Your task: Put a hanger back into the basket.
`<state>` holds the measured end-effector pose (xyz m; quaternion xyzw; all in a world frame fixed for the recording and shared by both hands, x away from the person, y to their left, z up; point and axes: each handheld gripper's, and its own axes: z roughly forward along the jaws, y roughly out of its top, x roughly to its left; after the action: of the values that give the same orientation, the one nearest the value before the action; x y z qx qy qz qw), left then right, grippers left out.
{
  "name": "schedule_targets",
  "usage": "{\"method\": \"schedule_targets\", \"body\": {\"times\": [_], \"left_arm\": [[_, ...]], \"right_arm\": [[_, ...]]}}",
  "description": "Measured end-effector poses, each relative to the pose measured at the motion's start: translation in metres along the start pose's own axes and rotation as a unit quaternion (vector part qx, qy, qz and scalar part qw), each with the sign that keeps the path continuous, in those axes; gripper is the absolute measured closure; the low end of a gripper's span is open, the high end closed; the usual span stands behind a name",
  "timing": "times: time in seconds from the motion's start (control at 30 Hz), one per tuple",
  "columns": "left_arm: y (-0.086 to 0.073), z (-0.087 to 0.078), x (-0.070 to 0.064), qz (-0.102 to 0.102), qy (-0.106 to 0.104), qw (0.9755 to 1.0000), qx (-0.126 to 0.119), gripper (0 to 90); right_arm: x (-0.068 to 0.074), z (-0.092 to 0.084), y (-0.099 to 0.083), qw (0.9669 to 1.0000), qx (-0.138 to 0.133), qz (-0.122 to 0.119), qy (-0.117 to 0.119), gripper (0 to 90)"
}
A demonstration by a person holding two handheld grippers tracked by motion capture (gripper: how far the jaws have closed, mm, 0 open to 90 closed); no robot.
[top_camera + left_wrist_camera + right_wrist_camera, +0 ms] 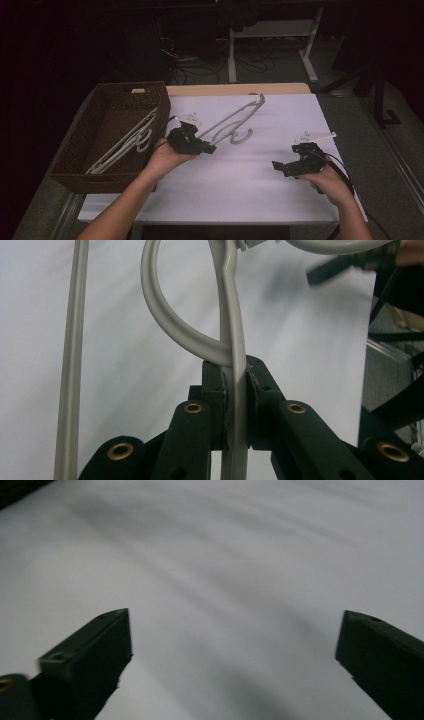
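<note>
Clamped edge-on in the left hand-held gripper [235, 405] above the counter [250, 175], the hanger [235, 120] is judged liable to pivot and snag the basket [80, 150]; the right hand-held gripper [232, 665] is spread, empty.

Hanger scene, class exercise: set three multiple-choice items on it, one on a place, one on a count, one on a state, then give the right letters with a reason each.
1. Where does the wicker basket stand?
A. at the table's left edge
B. at the table's right edge
C. in the middle of the white sheet

2. How many claws have a hanger between their jaws?
A. none
B. one
C. two

3. How do the right claw's jaws stand?
A. shut on a hanger
B. shut on nothing
C. wide open with nothing between them

Answers:
1 A, the high view shows it left of the white sheet.
2 B, only the left claw clamps the grey hanger.
3 C, the right gripper view shows only sheet between the two pads.
</note>
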<state>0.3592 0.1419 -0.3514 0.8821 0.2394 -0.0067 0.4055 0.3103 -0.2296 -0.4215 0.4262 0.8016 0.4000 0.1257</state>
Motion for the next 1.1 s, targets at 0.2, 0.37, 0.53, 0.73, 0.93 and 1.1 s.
{"method": "schedule_targets", "body": {"times": [0.2,0.37,0.53,0.73,0.93,1.1], "left_arm": [[0.025,-0.046,0.0,0.011,0.027,0.9993,-0.025,82.1],[0.033,-0.089,0.01,0.016,0.047,0.9981,-0.037,82.1],[0.022,-0.129,0.025,0.015,0.08,0.9959,-0.04,82.1],[-0.012,-0.168,0.048,-0.005,0.116,0.9922,-0.044,82.1],[-0.055,-0.194,0.071,-0.036,0.141,0.9886,-0.04,82.1],[-0.09,-0.205,0.082,-0.059,0.15,0.9865,-0.028,82.1]], "right_arm": [[0.004,0.0,0.0,0.9999,-0.003,-0.009,0.01,0.3],[0.007,-0.001,0.002,0.9997,-0.007,-0.016,0.015,0.0],[0.009,-0.001,0.003,0.9996,-0.008,-0.019,0.017,0.0],[0.011,0.002,0.003,0.9995,-0.003,-0.025,0.018,0.0],[0.012,0.007,0.003,0.9995,0.006,-0.027,0.014,0.0],[0.012,0.009,0.003,0.9996,0.009,-0.025,0.012,0.0]]}}
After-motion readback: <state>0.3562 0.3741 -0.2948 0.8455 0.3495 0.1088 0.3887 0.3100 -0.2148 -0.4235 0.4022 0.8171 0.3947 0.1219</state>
